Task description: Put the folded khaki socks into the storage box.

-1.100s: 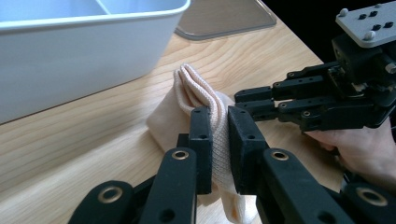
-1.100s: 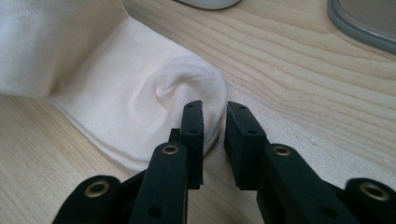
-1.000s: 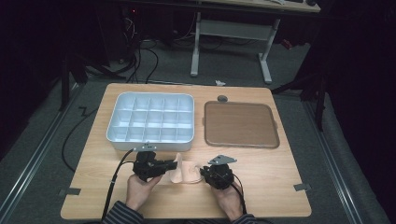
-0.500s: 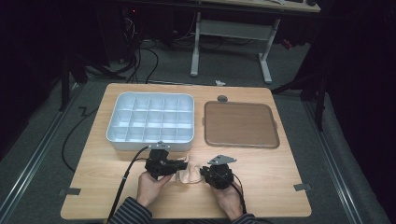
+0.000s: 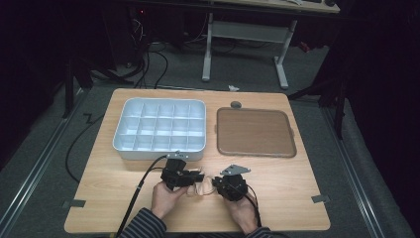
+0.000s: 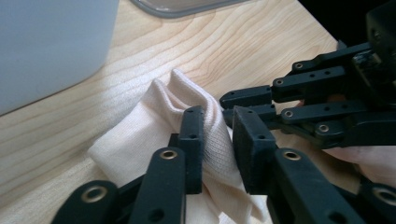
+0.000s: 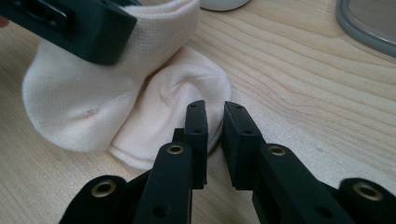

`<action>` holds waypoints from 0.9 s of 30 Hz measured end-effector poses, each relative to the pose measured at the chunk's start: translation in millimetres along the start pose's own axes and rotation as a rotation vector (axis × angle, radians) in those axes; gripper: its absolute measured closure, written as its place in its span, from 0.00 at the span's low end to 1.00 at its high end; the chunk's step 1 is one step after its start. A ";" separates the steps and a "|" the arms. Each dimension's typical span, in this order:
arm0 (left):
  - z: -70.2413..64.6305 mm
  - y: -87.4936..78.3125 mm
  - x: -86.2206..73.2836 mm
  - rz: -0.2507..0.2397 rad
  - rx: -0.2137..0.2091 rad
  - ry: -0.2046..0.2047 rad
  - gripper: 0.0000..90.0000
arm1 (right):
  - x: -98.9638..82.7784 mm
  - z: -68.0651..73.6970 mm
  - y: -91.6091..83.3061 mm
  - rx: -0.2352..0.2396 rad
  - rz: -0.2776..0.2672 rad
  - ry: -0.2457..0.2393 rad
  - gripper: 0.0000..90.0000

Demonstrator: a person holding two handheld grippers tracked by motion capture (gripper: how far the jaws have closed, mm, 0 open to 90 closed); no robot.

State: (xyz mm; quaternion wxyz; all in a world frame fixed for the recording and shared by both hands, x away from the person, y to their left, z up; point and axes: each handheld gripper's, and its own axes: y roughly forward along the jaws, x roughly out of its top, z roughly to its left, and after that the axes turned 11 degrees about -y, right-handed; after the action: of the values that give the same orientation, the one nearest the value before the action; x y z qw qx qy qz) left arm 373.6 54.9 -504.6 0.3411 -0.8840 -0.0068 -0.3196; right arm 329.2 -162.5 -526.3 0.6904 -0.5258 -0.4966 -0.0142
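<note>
Near the table's (image 5: pixel 297 198) front edge, cream sock (image 6: pixel 154 135) bunched between both grippers, left gripper (image 6: pixel 217 140) jaws just been opening, fabric loosely between them, right gripper (image 7: pixel 214 135) jaws narrowly parted at sock's edge, grip uncertain, compartment tray (image 5: pixel 124 144) behind.

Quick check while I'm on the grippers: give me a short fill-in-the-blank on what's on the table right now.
1. Both grippers meet at a pale ____ lying on the table.
2. The white divided tray sits to the ____ of the brown tray in the high view.
3. The compartments of the white divided tray are ____.
4. The left gripper has a fold of fabric ____ its jaws.

Missing words: sock; left; empty; between
</note>
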 end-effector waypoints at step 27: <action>-10.5 -18.5 -2.9 -0.039 -0.036 0.058 0.65 | -1.6 -6.1 -30.5 -0.026 -0.074 0.009 0.87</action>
State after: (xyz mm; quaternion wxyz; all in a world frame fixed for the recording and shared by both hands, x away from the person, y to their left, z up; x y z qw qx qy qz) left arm 361.2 63.3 -489.3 0.3189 -0.8801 -0.0085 -0.3517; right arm 316.0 -181.5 -505.5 0.6848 -0.5161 -0.5122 -0.0487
